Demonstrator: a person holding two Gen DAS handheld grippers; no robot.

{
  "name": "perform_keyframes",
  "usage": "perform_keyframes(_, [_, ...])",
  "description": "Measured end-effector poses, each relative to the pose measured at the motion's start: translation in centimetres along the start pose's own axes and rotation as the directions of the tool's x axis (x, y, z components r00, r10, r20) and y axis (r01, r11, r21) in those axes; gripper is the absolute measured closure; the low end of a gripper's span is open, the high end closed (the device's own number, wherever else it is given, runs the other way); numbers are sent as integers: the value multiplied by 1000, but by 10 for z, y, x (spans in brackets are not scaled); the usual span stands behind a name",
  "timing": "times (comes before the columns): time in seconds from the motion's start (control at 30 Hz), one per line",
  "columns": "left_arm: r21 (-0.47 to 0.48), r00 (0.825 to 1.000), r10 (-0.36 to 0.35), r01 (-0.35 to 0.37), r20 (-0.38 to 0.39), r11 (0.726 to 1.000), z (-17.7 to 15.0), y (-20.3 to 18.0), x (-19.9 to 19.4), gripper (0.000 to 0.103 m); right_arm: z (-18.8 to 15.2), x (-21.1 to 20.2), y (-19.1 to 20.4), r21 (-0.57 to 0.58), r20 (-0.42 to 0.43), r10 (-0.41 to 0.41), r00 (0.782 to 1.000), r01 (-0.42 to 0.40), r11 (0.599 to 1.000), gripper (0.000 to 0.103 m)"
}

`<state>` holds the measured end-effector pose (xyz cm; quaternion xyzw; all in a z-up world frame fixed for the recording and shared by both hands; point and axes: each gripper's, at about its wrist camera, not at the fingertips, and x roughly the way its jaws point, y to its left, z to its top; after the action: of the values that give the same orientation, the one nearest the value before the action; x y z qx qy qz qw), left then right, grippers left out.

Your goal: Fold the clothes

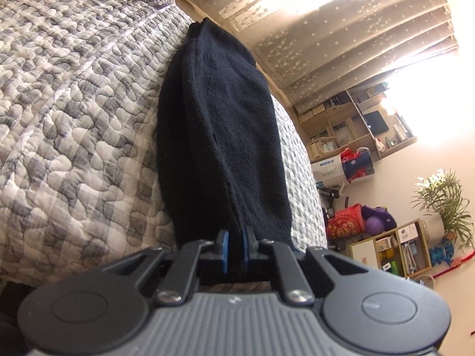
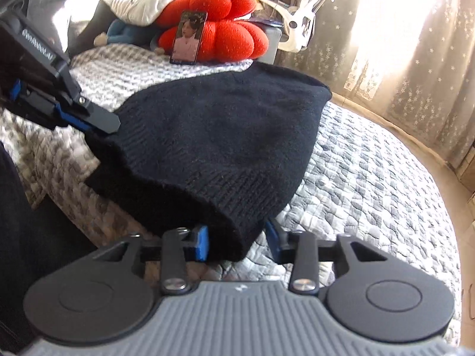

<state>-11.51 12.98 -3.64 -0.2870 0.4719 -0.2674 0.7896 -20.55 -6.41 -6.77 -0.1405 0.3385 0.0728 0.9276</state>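
Note:
A black knit garment (image 1: pixel 222 118) lies along the grey-and-white quilted bed (image 1: pixel 74 103), its ribbed hem nearest to me. My left gripper (image 1: pixel 235 243) is shut on that hem, with dark cloth pinched between the blue pads. In the right wrist view the same garment (image 2: pixel 222 136) spreads across the quilt (image 2: pixel 356 178). The left gripper (image 2: pixel 114 124) grips its near-left edge there. My right gripper (image 2: pixel 237 237) is at the hem's near-right corner. Bunched cloth fills the gap between its blue pads, which sit against it on both sides.
A red pumpkin-shaped cushion (image 2: pixel 213 29) with a phone (image 2: pixel 188 38) propped on it sits at the bed's far end, beside a white pillow. Patterned curtains (image 2: pixel 400 59) hang past the bed's edge. Cluttered shelves (image 1: pixel 356 136) and a potted plant (image 1: pixel 445 201) stand by the wall.

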Motion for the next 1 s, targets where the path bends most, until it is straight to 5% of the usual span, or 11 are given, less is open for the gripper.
perform_keyframes(0.07, [31, 999, 48, -48, -15, 998, 0, 0, 2, 94, 0, -1, -1, -29, -15, -11, 1000, 11, 1000, 89])
perform_keyframes(0.3, [200, 980, 188, -172, -66, 965, -3, -8, 21, 93, 1, 3, 7, -148, -107, -56, 993, 40, 988, 93])
perform_keyframes(0.37, [249, 981, 188, -169, -53, 954, -3, -11, 23, 89, 1, 2, 8, -166, -95, -50, 994, 34, 986, 90])
perform_keyframes(0.5, [338, 989, 146, -137, 0, 931, -1, -16, 6, 48, 5, -14, -6, -126, -81, 40, 996, -50, 991, 64])
perform_keyframes(0.7, [421, 982, 91, -154, 164, 894, 11, -24, -19, 46, 17, -47, -36, -32, 41, 145, 989, -144, 989, 64])
perform_keyframes(0.8, [497, 977, 54, -151, 205, 854, 18, -38, -14, 45, 31, -40, -43, -22, 133, 168, 977, -166, 986, 64])
perform_keyframes(1.0, [692, 988, 5, -112, 155, 713, 32, -63, 23, 42, 56, 3, -46, -123, 180, 293, 939, -274, 954, 64])
